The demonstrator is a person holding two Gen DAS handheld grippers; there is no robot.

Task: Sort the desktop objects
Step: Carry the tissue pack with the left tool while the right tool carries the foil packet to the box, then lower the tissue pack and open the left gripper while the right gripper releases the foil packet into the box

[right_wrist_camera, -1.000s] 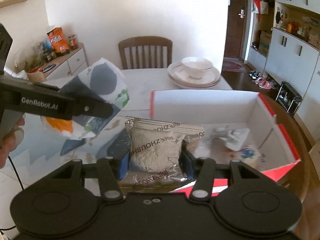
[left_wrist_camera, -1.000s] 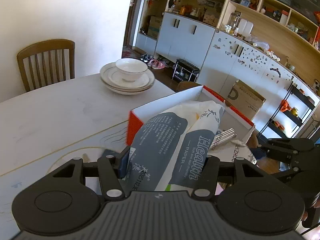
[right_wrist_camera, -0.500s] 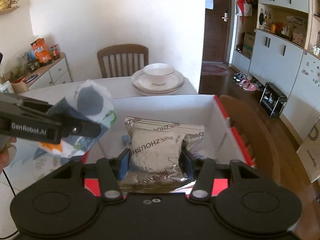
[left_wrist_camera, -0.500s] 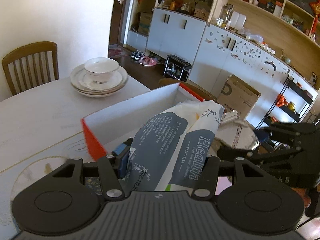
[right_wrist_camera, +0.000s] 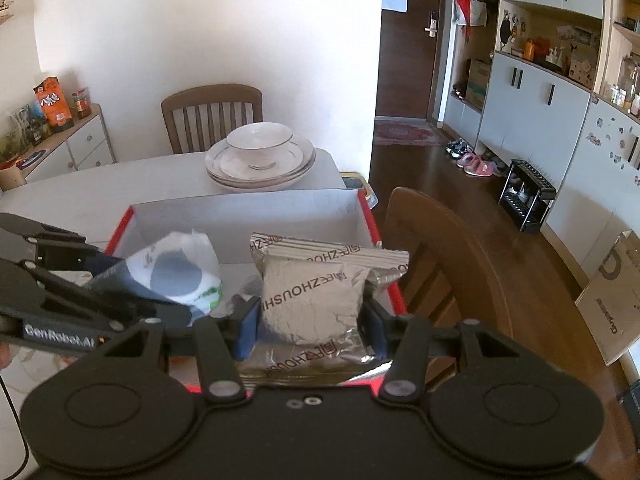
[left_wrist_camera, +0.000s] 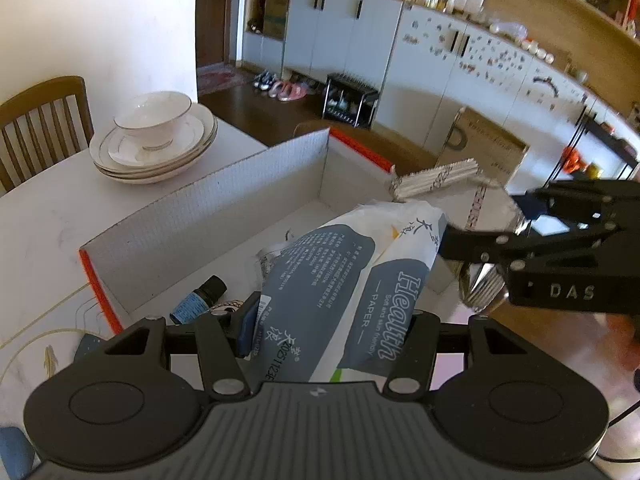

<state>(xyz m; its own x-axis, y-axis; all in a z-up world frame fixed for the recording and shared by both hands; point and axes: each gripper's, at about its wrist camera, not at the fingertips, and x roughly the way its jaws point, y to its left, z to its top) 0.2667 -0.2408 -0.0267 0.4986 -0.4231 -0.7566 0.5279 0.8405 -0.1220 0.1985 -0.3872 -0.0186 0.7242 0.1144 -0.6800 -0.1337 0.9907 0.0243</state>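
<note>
Over corrugated box (left_wrist_camera: 208,208), left tool (left_wrist_camera: 328,320) clamping soft tissue pack (left_wrist_camera: 344,280), right tool (right_wrist_camera: 310,320) clamping crinkly foil pouch (right_wrist_camera: 316,300)

The tissue pack (left_wrist_camera: 344,280) is white with slate-blue panels and white lettering; the pouch (right_wrist_camera: 316,300) is silver foil with dark print; the box (left_wrist_camera: 208,208) is white inside, red outside — the small bottle (left_wrist_camera: 198,300) black with a blue label; both tongs are black, blue-padded; the counter (left_wrist_camera: 48,216) is pale marble.
</note>
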